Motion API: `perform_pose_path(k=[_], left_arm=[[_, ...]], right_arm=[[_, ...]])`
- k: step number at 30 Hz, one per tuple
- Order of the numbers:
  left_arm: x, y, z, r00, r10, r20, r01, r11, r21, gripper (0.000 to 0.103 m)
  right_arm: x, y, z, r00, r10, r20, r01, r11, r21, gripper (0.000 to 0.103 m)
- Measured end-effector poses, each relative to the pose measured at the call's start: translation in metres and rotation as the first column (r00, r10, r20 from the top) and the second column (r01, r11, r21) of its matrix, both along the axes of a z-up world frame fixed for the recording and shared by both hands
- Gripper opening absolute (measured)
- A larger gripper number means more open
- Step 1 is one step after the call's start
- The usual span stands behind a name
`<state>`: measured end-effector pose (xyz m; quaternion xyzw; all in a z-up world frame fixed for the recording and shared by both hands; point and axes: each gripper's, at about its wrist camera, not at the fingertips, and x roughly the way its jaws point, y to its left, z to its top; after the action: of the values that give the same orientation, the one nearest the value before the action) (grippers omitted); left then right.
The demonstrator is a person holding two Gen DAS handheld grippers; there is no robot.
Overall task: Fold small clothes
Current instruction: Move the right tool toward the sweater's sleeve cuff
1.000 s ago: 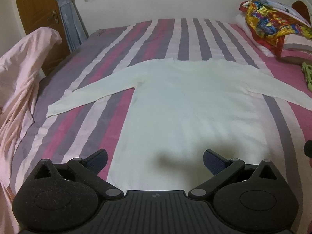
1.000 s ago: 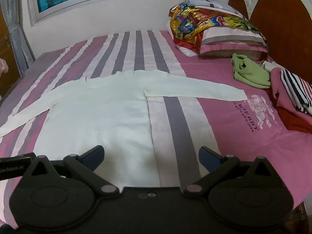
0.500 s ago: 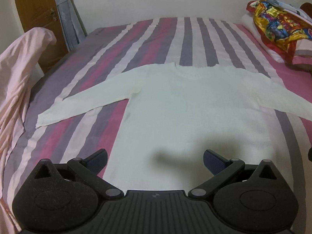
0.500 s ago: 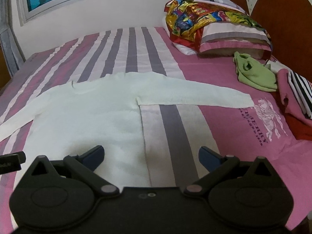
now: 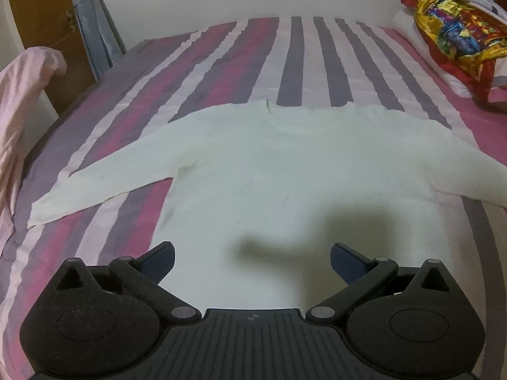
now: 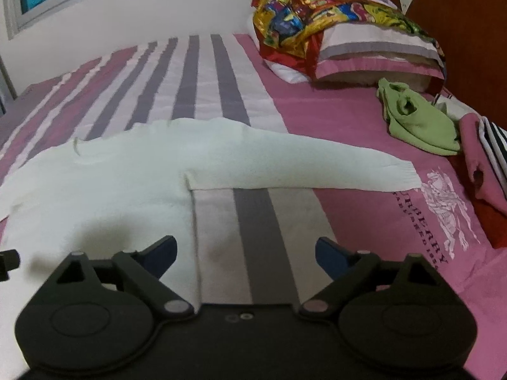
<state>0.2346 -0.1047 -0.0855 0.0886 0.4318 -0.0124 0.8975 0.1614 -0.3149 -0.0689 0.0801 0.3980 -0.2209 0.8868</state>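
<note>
Left claw (image 5: 252,261) spread wide and empty, right claw (image 6: 246,255) closing, nothing between its fingers

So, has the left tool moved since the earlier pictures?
Yes. The left tool has come forward and lower over the white sweater: against the striped bed cover, the sweater's collar now lies lower and larger in its view.

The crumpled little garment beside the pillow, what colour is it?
Light green: the crumpled garment shows best in the right wrist view.
</note>
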Motion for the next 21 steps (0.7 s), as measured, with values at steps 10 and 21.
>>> perform_pose_path(k=[10, 21], left_arm=[[0.043, -0.030, -0.024, 1.000, -0.008, -0.018, 0.008, 1.000, 0.003, 0.103], [0.071, -0.079, -0.044, 0.998, -0.052, -0.046, 0.052, 0.999, -0.002, 0.103]], right_arm=[[0.038, -0.052, -0.030, 0.996, -0.077, -0.045, 0.079, 0.996, 0.034, 0.082], [0.048, -0.114, -0.053, 0.979, -0.190, -0.074, 0.193, 0.980, 0.038, 0.073]])
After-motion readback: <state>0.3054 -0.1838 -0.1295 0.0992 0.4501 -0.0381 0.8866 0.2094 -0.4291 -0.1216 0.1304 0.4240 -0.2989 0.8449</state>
